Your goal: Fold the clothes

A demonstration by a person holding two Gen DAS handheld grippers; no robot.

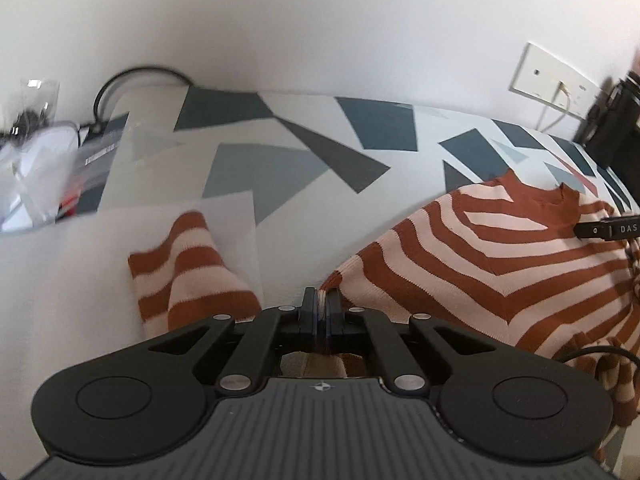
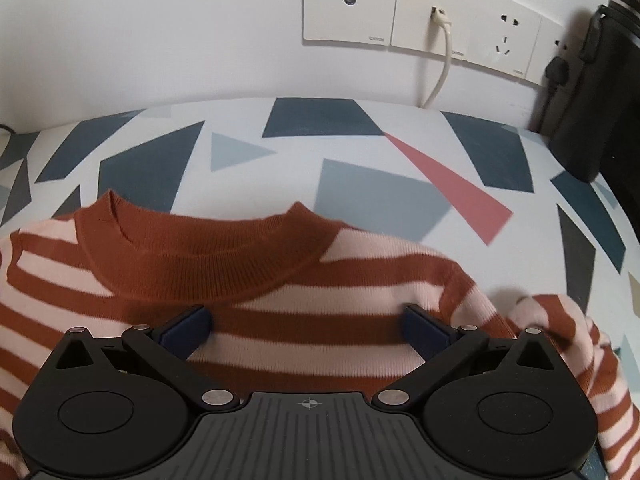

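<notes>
A rust-and-pink striped sweater (image 2: 280,344) lies on the patterned table cover, its rust collar (image 2: 200,256) towards the wall. In the left wrist view its body (image 1: 500,256) fills the right side and one sleeve (image 1: 188,272) lies apart at the left on a white sheet. My left gripper (image 1: 322,304) is shut on a thin edge of the sweater, with fabric showing between its pads. My right gripper (image 2: 306,316) stands open over the chest just below the collar, its blue pads (image 2: 188,332) wide apart and resting on or just above the knit.
The geometric table cover (image 2: 360,152) ends at a white wall with socket plates (image 2: 400,12) and a plugged white cable (image 2: 440,68). A black object (image 2: 592,100) stands at the back right. Clear plastic bags (image 1: 32,152) and a black cable (image 1: 120,80) sit at the far left.
</notes>
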